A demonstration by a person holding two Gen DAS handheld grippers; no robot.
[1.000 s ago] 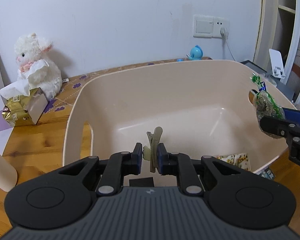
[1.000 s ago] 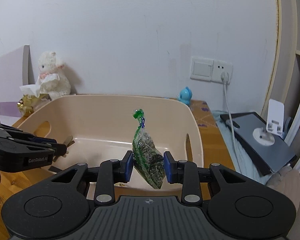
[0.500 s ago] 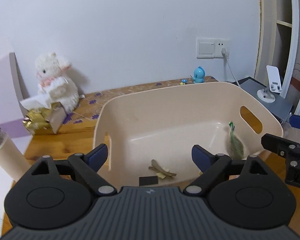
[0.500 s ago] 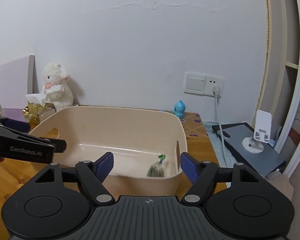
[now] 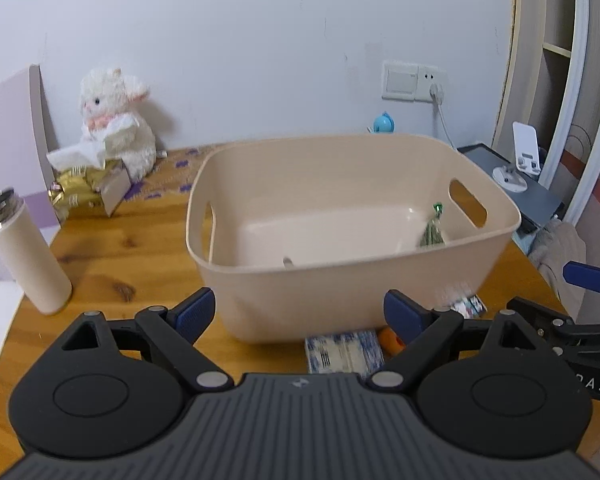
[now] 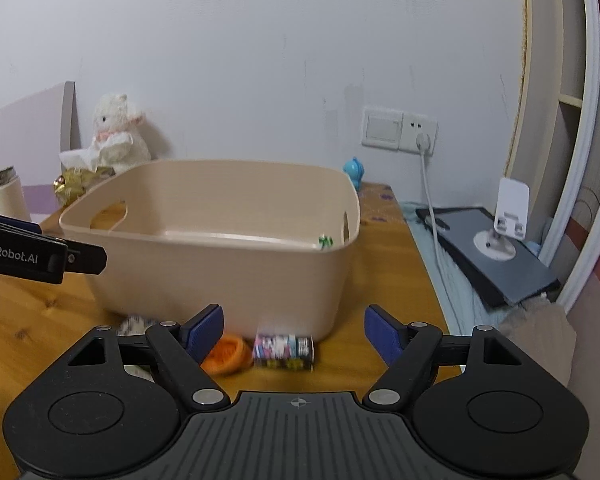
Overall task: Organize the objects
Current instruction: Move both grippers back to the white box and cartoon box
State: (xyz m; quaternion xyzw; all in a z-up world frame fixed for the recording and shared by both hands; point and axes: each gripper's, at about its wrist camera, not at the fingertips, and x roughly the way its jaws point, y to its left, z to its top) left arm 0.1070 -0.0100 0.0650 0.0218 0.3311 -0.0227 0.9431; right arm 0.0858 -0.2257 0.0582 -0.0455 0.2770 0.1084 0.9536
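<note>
- A round-edged wooden table (image 5: 112, 264) is carrying the whole scene against a white wall.
- A large beige plastic storage bin (image 5: 340, 304) with cut-out handles is sitting mid-table, its near wall facing both cameras.
- The left gripper (image 5: 300, 312), black with blue pads, is hovering in front of the bin with its jaws spread wide, gripping nothing.
- The right gripper (image 6: 294, 330) is hanging just short of the bin's near wall, jaws likewise spread wide and empty.
- A white plush lamb (image 5: 114, 120) is leaning against the far wall to the left, behind a gold tissue box (image 5: 86, 190).
- A cream cylindrical bottle with a steel top (image 5: 24, 256) is standing upright at the table's left edge.
- A small clear bag of green dried herbs (image 5: 432, 232) is resting inside the bin, at its right end.
- A blue-and-white printed packet (image 5: 342, 350) is lying on the table just in front of the bin.
- A small patterned box (image 6: 284, 350) is lying beside it, near the bin's right corner.
- An orange rounded object (image 6: 226, 354), blurred, is sitting between the packet and the box.
</note>
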